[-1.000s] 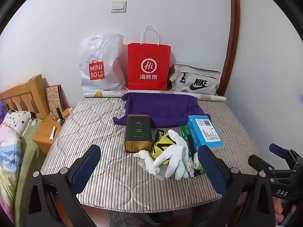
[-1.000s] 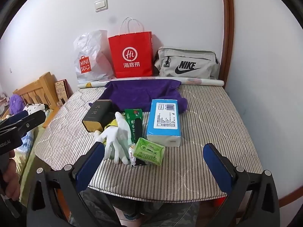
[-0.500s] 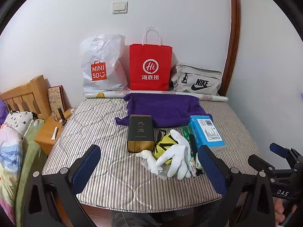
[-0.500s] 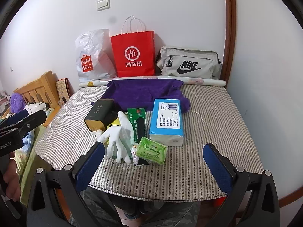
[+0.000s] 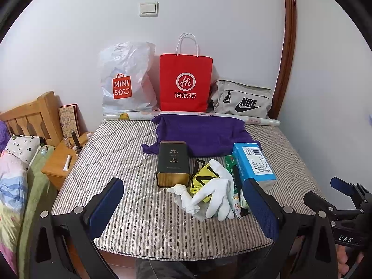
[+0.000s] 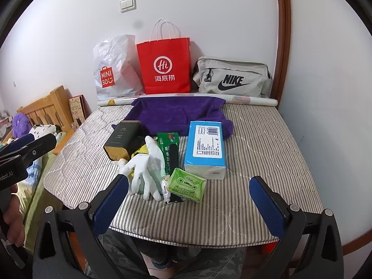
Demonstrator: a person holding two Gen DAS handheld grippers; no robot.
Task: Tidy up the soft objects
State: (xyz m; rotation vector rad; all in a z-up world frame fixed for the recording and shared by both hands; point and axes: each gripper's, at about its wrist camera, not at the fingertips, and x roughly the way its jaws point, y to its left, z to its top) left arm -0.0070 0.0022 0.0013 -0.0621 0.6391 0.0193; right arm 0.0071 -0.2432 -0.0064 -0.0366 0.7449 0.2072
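Note:
A white glove [image 5: 215,191] [image 6: 146,165] lies on the striped mattress [image 5: 130,153] over a yellow mesh item [image 5: 201,177]. A purple towel [image 5: 202,134] [image 6: 179,114] is spread behind it. A blue tissue pack [image 5: 254,162] [image 6: 205,147], a green packet [image 6: 187,184] and a green wipes pack [image 6: 168,150] lie beside the glove. My left gripper [image 5: 183,209] is open and empty, in front of the glove. My right gripper [image 6: 188,204] is open and empty, just before the green packet.
A dark tin box [image 5: 172,162] stands left of the glove. A Miniso bag [image 5: 126,81], a red paper bag [image 5: 186,83], a grey Nike bag [image 5: 243,100] and a paper roll [image 5: 255,121] line the wall. A wooden nightstand [image 5: 61,160] is at left.
Both grippers have moved slightly forward toward the pile; the objects look a little nearer. Nothing on the mattress has moved.

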